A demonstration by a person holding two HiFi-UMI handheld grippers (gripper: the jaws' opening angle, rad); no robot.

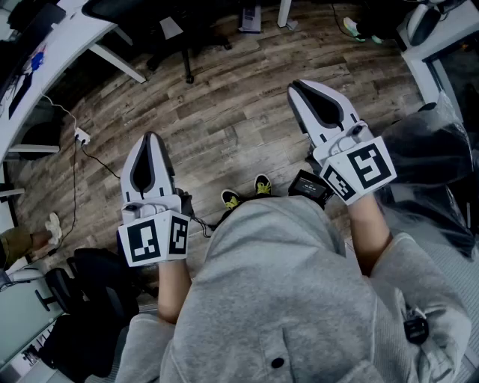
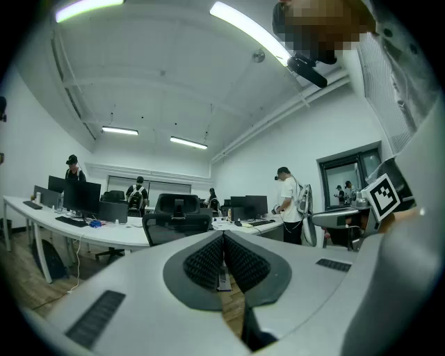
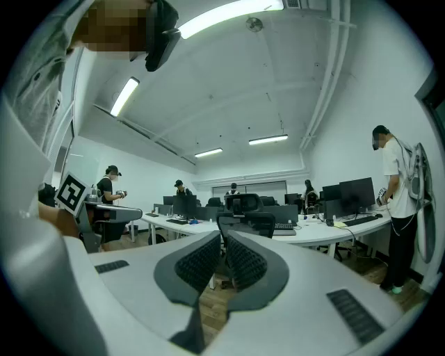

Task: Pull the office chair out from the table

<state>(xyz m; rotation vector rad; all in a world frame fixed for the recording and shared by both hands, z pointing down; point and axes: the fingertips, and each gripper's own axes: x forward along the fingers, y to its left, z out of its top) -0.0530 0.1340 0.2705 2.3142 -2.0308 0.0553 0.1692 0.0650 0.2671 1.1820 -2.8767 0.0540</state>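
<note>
- Left gripper: jaws pressed fully together, nothing between them.
- Right gripper: jaws all but closed, only a thin slit between them, holding nothing.
- Office chair: black, high-backed, standing at the white table, well apart from both grippers.
- Floor: wood-look planks; a white socket block with its cable lies at the left.
- Room: open office with long white desks, monitors and ceiling strip lights. Several people stand at the desks.
</note>
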